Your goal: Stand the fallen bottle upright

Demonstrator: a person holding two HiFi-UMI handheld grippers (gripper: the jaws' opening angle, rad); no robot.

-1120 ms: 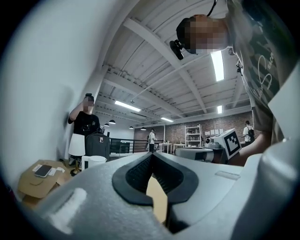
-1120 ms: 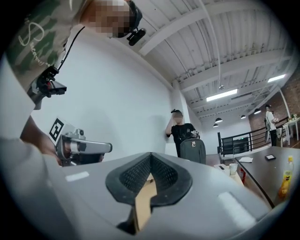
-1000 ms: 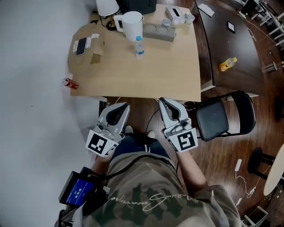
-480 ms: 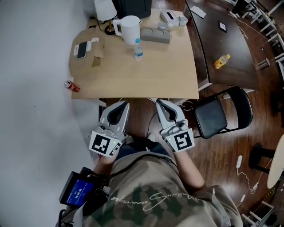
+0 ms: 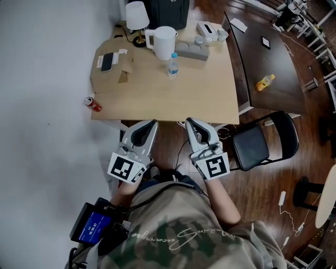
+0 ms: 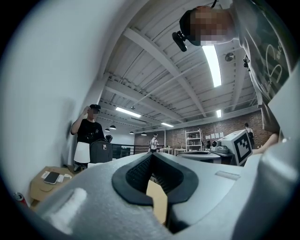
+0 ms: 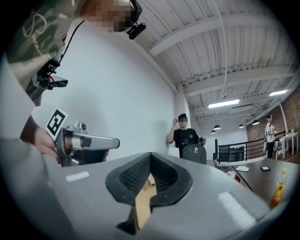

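A clear water bottle point(image 5: 172, 65) with a blue cap stands upright on the light wooden table point(image 5: 210, 94), far ahead of both grippers. A yellow bottle point(image 5: 264, 82) rests on the dark table point(image 5: 273, 58) to the right. That yellow bottle point(image 7: 280, 187) looks upright in the right gripper view. My left gripper point(image 5: 152, 121) and right gripper point(image 5: 189, 120) hover side by side just short of the light table's near edge. Both are shut with nothing between their jaws. The left gripper point(image 6: 152, 157) and right gripper point(image 7: 151, 157) point level, with a strip of table showing behind the pads.
A white pitcher point(image 5: 164, 42), a lamp point(image 5: 136, 14), a grey tray point(image 5: 191, 50) and a cardboard box with a phone point(image 5: 107, 61) crowd the table's far end. A red can point(image 5: 93, 104) lies by the wall. A black chair point(image 5: 262, 141) stands at the right. A person point(image 7: 186, 136) stands by the wall.
Both grippers have edged up toward the table's near edge, still shut. The view has shifted, so the table now sits a little further right. Nothing on the tables has moved.
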